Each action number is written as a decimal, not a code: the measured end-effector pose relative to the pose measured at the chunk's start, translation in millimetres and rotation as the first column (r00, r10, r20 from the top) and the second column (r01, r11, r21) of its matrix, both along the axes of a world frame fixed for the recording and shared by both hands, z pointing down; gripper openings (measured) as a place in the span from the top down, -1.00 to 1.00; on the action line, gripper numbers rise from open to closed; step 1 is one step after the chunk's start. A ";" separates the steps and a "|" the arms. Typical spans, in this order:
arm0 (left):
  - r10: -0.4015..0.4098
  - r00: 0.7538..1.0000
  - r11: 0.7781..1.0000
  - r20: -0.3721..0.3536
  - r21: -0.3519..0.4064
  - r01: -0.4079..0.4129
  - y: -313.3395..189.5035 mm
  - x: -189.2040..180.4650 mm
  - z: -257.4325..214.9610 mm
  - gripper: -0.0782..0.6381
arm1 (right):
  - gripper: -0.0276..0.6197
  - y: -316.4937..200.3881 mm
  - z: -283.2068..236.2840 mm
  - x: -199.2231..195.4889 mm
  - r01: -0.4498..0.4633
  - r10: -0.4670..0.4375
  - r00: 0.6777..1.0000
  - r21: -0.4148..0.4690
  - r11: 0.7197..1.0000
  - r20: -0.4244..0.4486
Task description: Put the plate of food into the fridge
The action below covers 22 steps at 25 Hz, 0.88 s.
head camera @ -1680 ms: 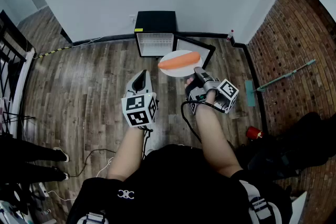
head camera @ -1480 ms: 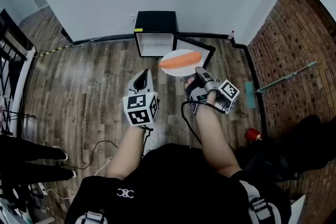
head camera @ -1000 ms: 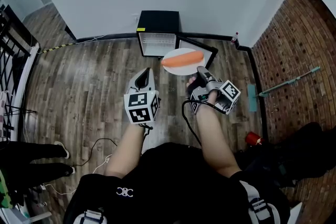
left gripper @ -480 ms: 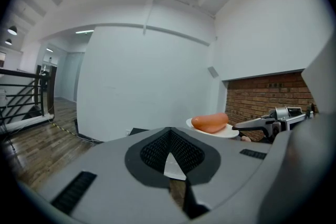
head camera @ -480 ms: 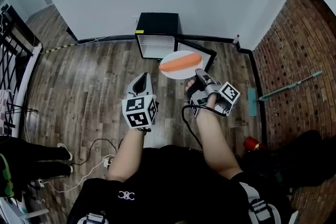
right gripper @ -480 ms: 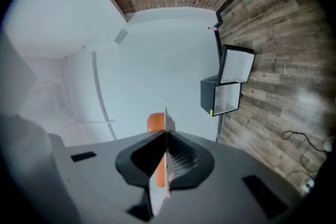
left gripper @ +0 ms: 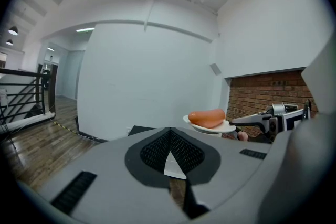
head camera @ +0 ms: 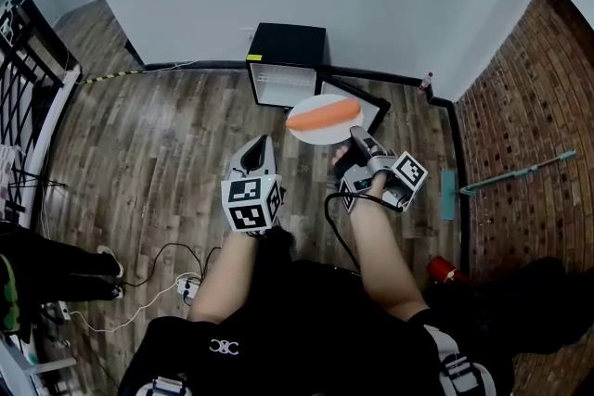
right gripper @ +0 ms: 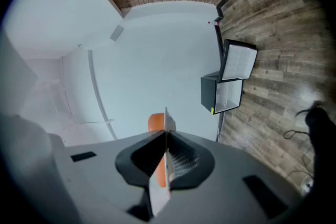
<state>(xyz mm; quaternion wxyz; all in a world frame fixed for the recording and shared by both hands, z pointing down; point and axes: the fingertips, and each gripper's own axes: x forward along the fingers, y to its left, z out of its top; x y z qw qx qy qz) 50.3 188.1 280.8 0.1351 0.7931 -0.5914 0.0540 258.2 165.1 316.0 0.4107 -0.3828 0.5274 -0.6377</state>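
Count: two grippers, one plate, one sausage, one fridge. At centre left, your left gripper [head camera: 261, 146] has its jaws pressed together with nothing between them. Just right of it, the white plate [head camera: 320, 135] is held above the floor at frame centre. Your right gripper [head camera: 356, 136] is clamped on its lower-right rim. The plate carries the single orange sausage [head camera: 323, 114]. At upper centre the black fridge [head camera: 288, 42] stands with its door [head camera: 376, 102] swung open to the right.

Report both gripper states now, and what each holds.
Left gripper: closed, empty.
Right gripper: closed on the rim of the round white plate carrying an orange sausage.
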 end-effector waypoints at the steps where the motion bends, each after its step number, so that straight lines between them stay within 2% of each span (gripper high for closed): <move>1: 0.003 1.000 1.000 -0.001 0.001 -0.003 -6.4 0.1 2.3 0.79 | 0.82 -6.2 1.9 -1.1 0.003 -0.003 1.000 -0.002 1.000 0.000; 10: 0.022 0.999 1.000 -0.036 -0.003 -0.022 -99.6 -20.0 12.8 0.79 | 0.82 -94.8 6.5 -21.6 0.006 -0.006 1.000 0.002 1.000 0.004; 22: 0.067 0.996 0.998 -0.059 -0.005 -0.067 -240.7 -71.2 0.4 0.79 | 0.82 -226.0 0.2 -71.6 -0.013 0.013 1.000 -0.011 1.000 -0.001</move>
